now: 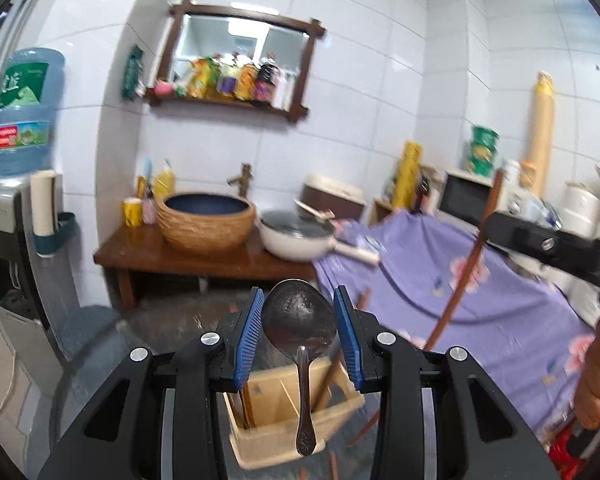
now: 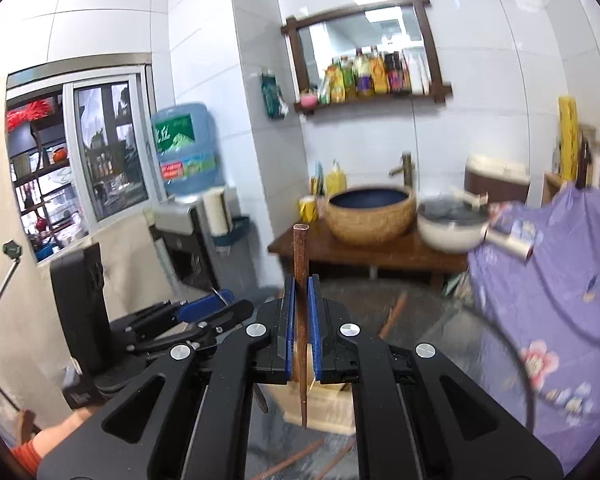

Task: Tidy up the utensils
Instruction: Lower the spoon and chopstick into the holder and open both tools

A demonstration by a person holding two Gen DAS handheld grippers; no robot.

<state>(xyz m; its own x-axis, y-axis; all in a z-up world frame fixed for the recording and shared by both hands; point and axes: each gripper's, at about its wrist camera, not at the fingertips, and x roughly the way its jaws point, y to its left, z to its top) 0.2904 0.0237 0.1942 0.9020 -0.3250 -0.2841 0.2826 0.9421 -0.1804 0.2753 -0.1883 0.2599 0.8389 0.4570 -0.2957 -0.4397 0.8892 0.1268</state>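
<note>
While both units hang above a glass tabletop (image 1: 172, 320): wooden utensil box (image 1: 284, 412), below, chopsticks standing inside; left gripper (image 1: 299, 322), blue pads clamped on metal spoon (image 1: 300, 336), bowl up, handle over box; right gripper (image 2: 300, 324), squeezed on upright brown chopstick (image 2: 301, 280).

Blocking the drop under the left gripper (image 1: 299, 312): the spoon (image 1: 300, 332) filling the gap between its jaws, handle hanging over the wooden holder (image 1: 292, 412). Crowding that holder's compartments: upright chopsticks. Filling the right gripper (image 2: 299, 320) gap: one chopstick (image 2: 300, 280), tip pointing down at the holder (image 2: 324, 404). Littering the glass worktop (image 2: 440, 328) beside the holder: loose chopsticks (image 2: 392, 314). Closing in at the right: purple cloth (image 1: 480, 292). Staying open: glass ahead, toward the basin (image 1: 206, 220).
</note>
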